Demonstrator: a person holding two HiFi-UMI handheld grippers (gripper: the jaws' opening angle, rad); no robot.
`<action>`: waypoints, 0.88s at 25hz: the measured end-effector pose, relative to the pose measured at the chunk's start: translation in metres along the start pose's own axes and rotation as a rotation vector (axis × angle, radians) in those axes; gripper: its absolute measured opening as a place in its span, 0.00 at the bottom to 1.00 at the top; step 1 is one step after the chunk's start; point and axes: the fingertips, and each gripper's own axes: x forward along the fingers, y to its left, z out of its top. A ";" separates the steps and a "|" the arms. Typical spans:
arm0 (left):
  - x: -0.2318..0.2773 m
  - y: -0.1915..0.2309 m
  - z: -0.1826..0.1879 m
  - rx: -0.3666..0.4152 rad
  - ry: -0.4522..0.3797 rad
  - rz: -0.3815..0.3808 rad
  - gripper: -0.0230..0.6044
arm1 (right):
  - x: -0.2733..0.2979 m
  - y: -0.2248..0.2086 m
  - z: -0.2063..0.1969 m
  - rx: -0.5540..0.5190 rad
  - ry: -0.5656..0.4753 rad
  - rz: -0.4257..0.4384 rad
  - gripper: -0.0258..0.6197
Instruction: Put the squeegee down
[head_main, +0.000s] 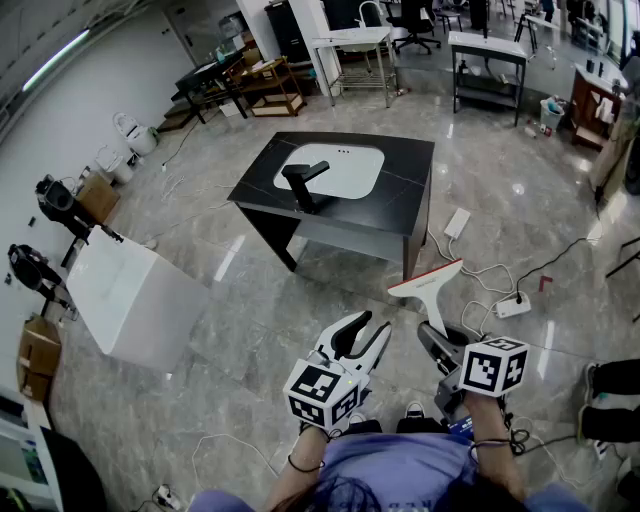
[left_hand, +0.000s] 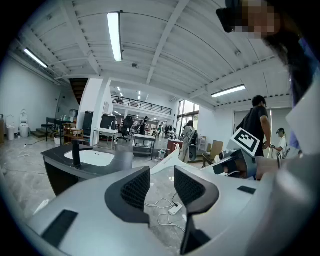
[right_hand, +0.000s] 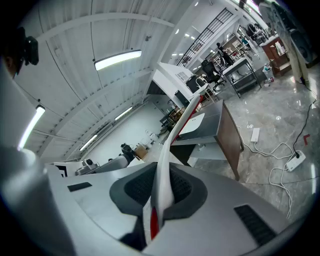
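Observation:
A white squeegee (head_main: 428, 284) with a red-edged blade is held up in the air in front of the black sink table (head_main: 400, 205). My right gripper (head_main: 432, 338) is shut on its handle. In the right gripper view the white handle (right_hand: 162, 187) runs up between the two dark pads, with the blade (right_hand: 187, 114) pointing toward the table. My left gripper (head_main: 362, 340) hangs beside it on the left, open, with nothing between its pads (left_hand: 135, 189). The squeegee's white tip (left_hand: 167, 161) and my right gripper (left_hand: 239, 159) show in the left gripper view.
The table holds a white basin (head_main: 330, 170) and a black faucet (head_main: 303, 180). A white box (head_main: 130, 295) stands on the floor to the left. Power strips (head_main: 512, 306) and cables lie on the floor to the right. Desks and people stand farther back.

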 end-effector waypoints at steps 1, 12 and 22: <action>0.000 -0.002 -0.001 -0.002 -0.002 0.005 0.29 | -0.002 -0.002 0.000 0.007 -0.001 0.003 0.11; 0.002 -0.016 -0.016 -0.036 -0.023 0.069 0.29 | -0.013 -0.028 0.002 0.007 0.037 0.022 0.11; 0.001 -0.011 -0.009 -0.018 -0.043 0.099 0.29 | -0.004 -0.033 0.011 -0.004 0.045 0.046 0.11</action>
